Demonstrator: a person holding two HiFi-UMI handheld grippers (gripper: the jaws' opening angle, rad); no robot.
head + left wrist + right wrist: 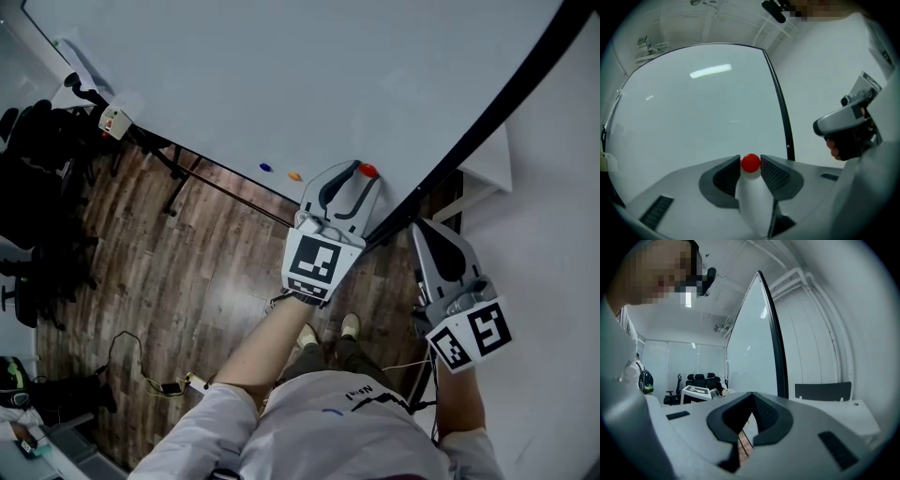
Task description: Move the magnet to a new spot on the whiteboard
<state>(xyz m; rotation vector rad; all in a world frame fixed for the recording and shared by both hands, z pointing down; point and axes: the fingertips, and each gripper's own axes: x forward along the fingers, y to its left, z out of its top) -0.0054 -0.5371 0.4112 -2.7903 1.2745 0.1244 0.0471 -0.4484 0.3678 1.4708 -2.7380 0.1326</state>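
Note:
A small round red magnet (751,162) sits pinched between the tips of my left gripper (751,165), which is shut on it. In the head view the red magnet (367,171) is at the lower right part of the whiteboard (281,75), at the end of the left gripper (360,174); whether it touches the board I cannot tell. My right gripper (421,228) hangs off to the right, beside the board's dark edge. Its jaws meet at the tip (751,397) with nothing between them.
A blue magnet (265,168) and an orange magnet (294,175) stick to the board left of the red one. The board's black frame (487,112) runs along its right side. A tripod stand (178,178) and black office chairs (37,178) stand on the wooden floor.

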